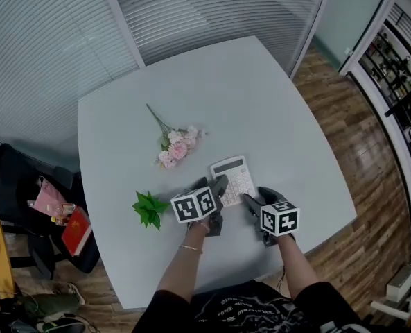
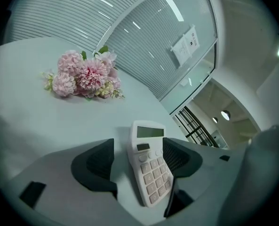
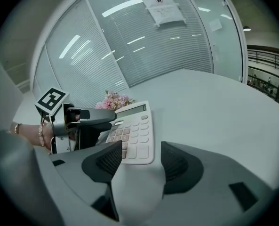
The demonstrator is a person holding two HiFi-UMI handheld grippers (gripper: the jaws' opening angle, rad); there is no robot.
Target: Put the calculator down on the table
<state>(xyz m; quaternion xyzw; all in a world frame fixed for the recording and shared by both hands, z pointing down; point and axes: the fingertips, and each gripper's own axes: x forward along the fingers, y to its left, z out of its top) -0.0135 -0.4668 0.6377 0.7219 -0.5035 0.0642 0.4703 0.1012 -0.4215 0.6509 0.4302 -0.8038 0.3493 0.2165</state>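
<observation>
From the head view, both your forearms reach out from the bottom edge over the pale bench [image 1: 260, 103]. Your left claw [image 1: 219, 189] and your right claw [image 1: 252, 203] angle downward and point inward, toward each other. The white calculator [image 1: 234, 177] lies flat on the bench between their tips, keys up. A bracelet [image 1: 189, 248] sits on your left wrist. Beyond the calculator lies a bunch of pink flowers [image 1: 177, 148]; a green leafy sprig [image 1: 148, 208] lies just left of your left claw. Beside the bench, a black chair [image 1: 25, 179] carries a pink item [image 1: 49, 198] and a red book [image 1: 75, 231].

In the left gripper view, your left claw [image 2: 139, 161] stands wide open. The calculator [image 2: 151, 173] rests on the bench in the gap, well clear of the left-hand pad and close against the right-hand one; you cannot tell whether that pad touches it. The flowers [image 2: 83, 74] lie farther off.

In the right gripper view, your right claw [image 3: 141, 163] is also spread open and grips nothing. The calculator [image 3: 132, 133] lies flat just ahead of its pads, with the left claw [image 3: 90, 117] low at its far-left side.
</observation>
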